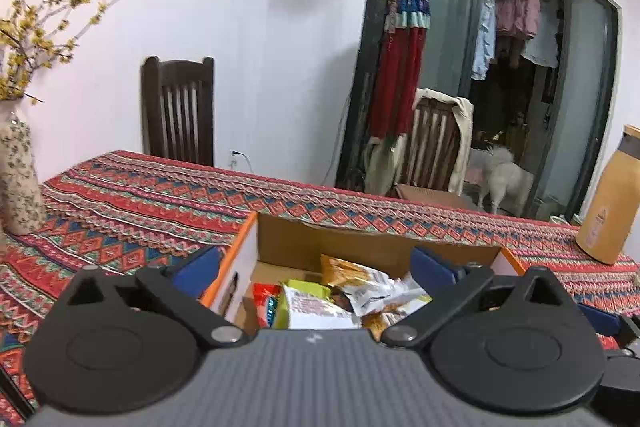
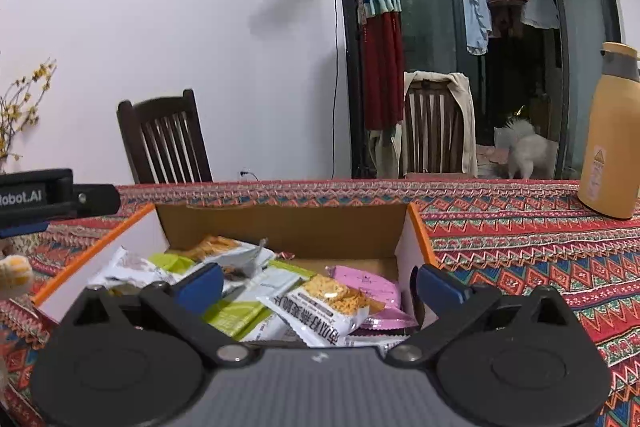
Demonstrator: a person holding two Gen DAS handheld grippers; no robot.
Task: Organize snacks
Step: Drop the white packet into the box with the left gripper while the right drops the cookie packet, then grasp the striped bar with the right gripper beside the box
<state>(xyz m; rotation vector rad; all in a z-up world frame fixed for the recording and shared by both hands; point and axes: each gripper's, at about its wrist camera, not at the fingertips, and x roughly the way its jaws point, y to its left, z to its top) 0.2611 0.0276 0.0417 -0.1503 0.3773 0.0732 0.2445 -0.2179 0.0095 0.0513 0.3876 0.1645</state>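
An open cardboard box (image 1: 360,247) with orange-edged white side walls (image 2: 412,247) stands on the patterned tablecloth. Several snack packets lie loose inside it: a green and white one (image 1: 308,303), an orange-printed one (image 1: 348,273), a pink one (image 2: 368,287) and a white one with crispy squares printed on it (image 2: 324,307). My left gripper (image 1: 316,267) hovers over the box's near left part, open wide, nothing between its blue pads. My right gripper (image 2: 320,285) hangs over the box's near right part, also open and holding nothing. The left gripper's body (image 2: 40,197) shows at the right wrist view's left edge.
A tall yellow flask (image 2: 612,135) stands on the table (image 2: 520,239) to the right of the box. A floral vase (image 1: 18,171) with yellow blossom twigs stands at the far left. Two dark wooden chairs (image 1: 178,111) sit behind the table, and a white dog (image 1: 504,179) stands by the glass door.
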